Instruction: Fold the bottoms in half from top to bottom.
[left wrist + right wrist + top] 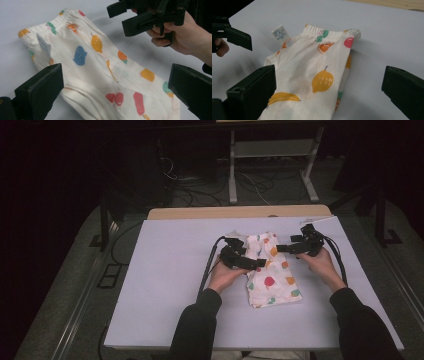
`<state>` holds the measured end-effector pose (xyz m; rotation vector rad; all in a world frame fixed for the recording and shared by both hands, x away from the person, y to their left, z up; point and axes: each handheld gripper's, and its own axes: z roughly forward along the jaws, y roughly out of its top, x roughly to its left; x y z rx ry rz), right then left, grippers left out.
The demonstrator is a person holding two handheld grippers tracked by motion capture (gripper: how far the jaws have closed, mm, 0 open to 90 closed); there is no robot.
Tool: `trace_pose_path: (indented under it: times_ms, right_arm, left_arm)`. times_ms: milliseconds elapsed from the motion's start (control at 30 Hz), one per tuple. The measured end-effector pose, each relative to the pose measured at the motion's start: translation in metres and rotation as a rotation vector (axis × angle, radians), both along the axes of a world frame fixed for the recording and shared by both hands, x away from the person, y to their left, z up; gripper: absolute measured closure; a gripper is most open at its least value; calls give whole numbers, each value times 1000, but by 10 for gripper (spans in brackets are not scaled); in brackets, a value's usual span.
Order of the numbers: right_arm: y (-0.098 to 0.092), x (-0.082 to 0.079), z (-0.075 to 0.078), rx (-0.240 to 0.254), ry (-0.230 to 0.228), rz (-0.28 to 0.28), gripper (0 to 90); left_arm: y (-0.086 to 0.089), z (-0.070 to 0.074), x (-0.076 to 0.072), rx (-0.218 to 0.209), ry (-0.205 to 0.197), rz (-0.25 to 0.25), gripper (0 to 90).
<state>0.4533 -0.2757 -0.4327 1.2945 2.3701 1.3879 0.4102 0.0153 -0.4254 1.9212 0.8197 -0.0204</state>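
Both black grippers, left gripper (248,262) and right gripper (288,248), hover with jaws wide apart beside the folded fruit-print shorts (270,272); better to pinch the elastic waistband (329,32) edge squarely

Beyond my desk's far edge: wooden board (240,212) butts against it, running almost full width. Past that, grey floor, white metal frame (272,162) standing on two legs, cables (200,190) tangled around its feet. Black stand (106,227) off far-left corner, another black stand (382,215) off far-right corner.
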Motion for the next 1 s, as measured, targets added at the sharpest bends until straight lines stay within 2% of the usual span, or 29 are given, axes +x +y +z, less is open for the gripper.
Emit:
trace_pose_path:
  times_ms: [167,400,567,867,1000]
  right_arm:
    - [-4,5,-2,24,-4,-19,0]
    - [-9,16,-3,15,14,-32,0]
    - [-10,23,-2,12,25,-38,0]
    - [-8,34,-2,3,50,-53,0]
    - [-5,39,-1,-4,60,-56,0]
  left_arm:
    - [3,-2,10,-8,6,11,0]
    - [8,-3,22,-29,1,33,10]
    - [10,-3,32,-27,6,46,12]
    - [12,-9,49,-39,33,82,113]
    - [10,-15,59,-50,61,90,148]
